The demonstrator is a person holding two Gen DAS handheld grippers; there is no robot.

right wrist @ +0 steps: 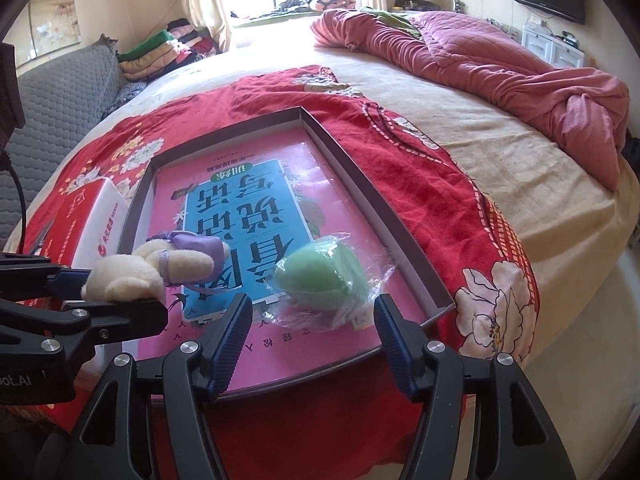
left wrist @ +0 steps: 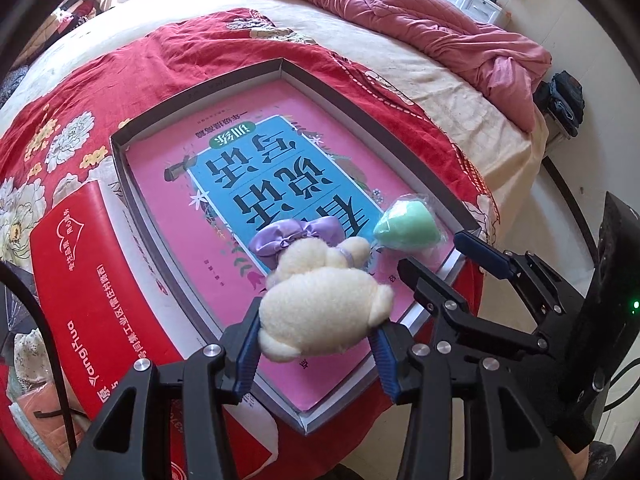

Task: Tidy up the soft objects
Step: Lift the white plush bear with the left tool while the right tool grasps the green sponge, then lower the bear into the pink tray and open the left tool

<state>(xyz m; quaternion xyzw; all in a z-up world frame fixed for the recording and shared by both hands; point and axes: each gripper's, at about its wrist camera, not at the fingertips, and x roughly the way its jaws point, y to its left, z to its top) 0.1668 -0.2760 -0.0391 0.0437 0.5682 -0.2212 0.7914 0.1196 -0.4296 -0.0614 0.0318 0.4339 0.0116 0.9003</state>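
Note:
A cream plush toy (left wrist: 320, 312) with a purple bow hangs over the near end of a shallow grey box (left wrist: 280, 65), and my left gripper (left wrist: 316, 332) is shut on its body. In the right wrist view the same plush toy (right wrist: 132, 276) and left gripper (right wrist: 108, 292) show at the left. A green sponge (right wrist: 320, 272) in clear wrap lies on the pink book (right wrist: 256, 148) inside the box (right wrist: 300, 110). My right gripper (right wrist: 310, 316) stands open just short of the sponge, its pads clear of it. The left wrist view shows that sponge (left wrist: 408, 220) ahead of the right gripper (left wrist: 440, 258).
The box rests on a red floral blanket (left wrist: 168, 60) spread over a bed. A red-and-white carton (left wrist: 80, 280) lies against the box's left side. A crumpled pink quilt (right wrist: 500, 68) fills the far right of the bed; its edge drops off at the right. A grey sofa (right wrist: 60, 92) stands at the left.

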